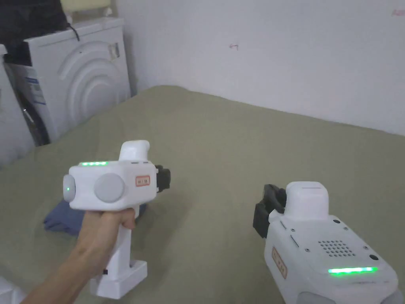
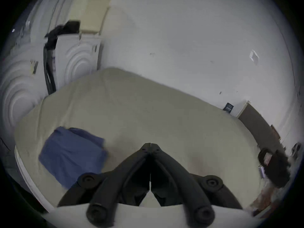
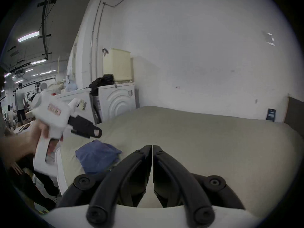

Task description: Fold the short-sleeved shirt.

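Both of your grippers hang above the bed (image 1: 237, 130) with jaws pressed together and nothing between them: the left gripper (image 2: 150, 146) at centre left of the head view, the right gripper (image 3: 152, 147) at lower right. The shirt (image 2: 72, 154) lies folded in a blue bundle at the lower left, under your left hand (image 1: 101, 233).

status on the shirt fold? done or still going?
Looks done: the blue shirt lies as a compact folded bundle near the bed edge. In hand: nothing; left gripper and right gripper are shut, empty, off the cloth. Left: nothing obvious.
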Action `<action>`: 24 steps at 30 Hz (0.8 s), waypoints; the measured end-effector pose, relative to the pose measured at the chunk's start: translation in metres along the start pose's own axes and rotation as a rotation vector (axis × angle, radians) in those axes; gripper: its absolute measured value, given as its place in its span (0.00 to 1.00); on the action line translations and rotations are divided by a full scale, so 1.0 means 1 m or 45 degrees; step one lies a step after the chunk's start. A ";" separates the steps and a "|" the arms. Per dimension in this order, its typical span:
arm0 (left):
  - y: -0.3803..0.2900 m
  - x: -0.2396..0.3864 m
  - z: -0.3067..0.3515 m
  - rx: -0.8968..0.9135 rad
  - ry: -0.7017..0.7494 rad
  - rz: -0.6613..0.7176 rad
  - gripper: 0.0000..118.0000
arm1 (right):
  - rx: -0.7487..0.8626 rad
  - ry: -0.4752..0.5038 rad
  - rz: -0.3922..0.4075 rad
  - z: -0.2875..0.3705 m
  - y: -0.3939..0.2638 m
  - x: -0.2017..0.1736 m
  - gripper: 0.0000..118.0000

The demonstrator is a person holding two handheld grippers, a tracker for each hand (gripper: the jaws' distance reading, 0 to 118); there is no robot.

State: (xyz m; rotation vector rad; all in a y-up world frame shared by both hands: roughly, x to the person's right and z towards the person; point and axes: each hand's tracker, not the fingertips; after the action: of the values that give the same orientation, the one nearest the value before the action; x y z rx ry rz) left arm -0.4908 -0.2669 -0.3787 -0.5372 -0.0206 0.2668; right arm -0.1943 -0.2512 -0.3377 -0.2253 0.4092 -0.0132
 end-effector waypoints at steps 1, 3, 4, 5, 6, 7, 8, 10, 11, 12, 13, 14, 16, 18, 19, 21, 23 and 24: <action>-0.012 0.033 0.005 0.052 0.038 -0.062 0.00 | 0.005 -0.066 0.013 0.017 0.002 0.018 0.06; -0.038 0.110 0.026 0.119 0.024 -0.129 0.00 | 0.004 -0.136 -0.012 0.051 0.007 0.056 0.06; -0.049 0.141 0.033 0.157 0.039 -0.195 0.00 | 0.000 -0.197 0.000 0.067 0.010 0.074 0.06; -0.056 0.164 0.039 0.192 0.059 -0.236 0.00 | 0.011 -0.248 0.018 0.081 0.012 0.088 0.06; -0.065 0.190 0.048 0.231 0.022 -0.258 0.00 | 0.023 -0.298 0.034 0.097 0.015 0.105 0.06; -0.068 0.211 0.056 0.283 0.005 -0.279 0.00 | 0.028 -0.332 0.045 0.111 0.017 0.119 0.06; -0.074 0.232 0.063 0.296 -0.009 -0.342 0.00 | 0.040 -0.375 0.063 0.125 0.020 0.132 0.06; -0.083 0.268 0.078 0.333 -0.040 -0.376 0.00 | 0.064 -0.459 0.078 0.151 0.023 0.154 0.06; -0.083 0.277 0.085 0.352 -0.052 -0.401 0.00 | 0.070 -0.497 0.080 0.162 0.025 0.162 0.06; -0.084 0.287 0.091 0.368 -0.053 -0.402 0.00 | 0.085 -0.529 0.071 0.174 0.025 0.170 0.06; -0.083 0.295 0.098 0.389 -0.059 -0.411 0.01 | 0.098 -0.542 0.044 0.184 0.026 0.176 0.06; -0.082 0.300 0.104 0.392 -0.068 -0.410 0.00 | 0.107 -0.563 0.018 0.192 0.026 0.181 0.07; -0.077 0.306 0.116 0.435 -0.081 -0.427 0.00 | 0.132 -0.588 0.005 0.206 0.026 0.186 0.06; -0.074 0.307 0.124 0.445 -0.069 -0.438 0.00 | 0.151 -0.609 0.009 0.214 0.026 0.186 0.06; -0.071 0.305 0.126 0.459 -0.067 -0.430 0.00 | 0.157 -0.618 0.007 0.216 0.026 0.186 0.06; -0.070 0.302 0.130 0.481 -0.054 -0.438 0.01 | 0.168 -0.619 -0.008 0.220 0.027 0.186 0.06; -0.067 0.297 0.131 0.484 -0.044 -0.429 0.00 | 0.173 -0.622 -0.012 0.218 0.027 0.185 0.06; -0.066 0.294 0.133 0.479 -0.047 -0.424 0.01 | 0.177 -0.618 -0.006 0.218 0.027 0.183 0.06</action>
State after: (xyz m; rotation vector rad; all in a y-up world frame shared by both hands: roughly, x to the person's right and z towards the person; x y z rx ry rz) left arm -0.2027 -0.1788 -0.2460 -0.1489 -0.0929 -0.0469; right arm 0.0593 -0.1888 -0.2213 -0.0869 -0.0759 0.0086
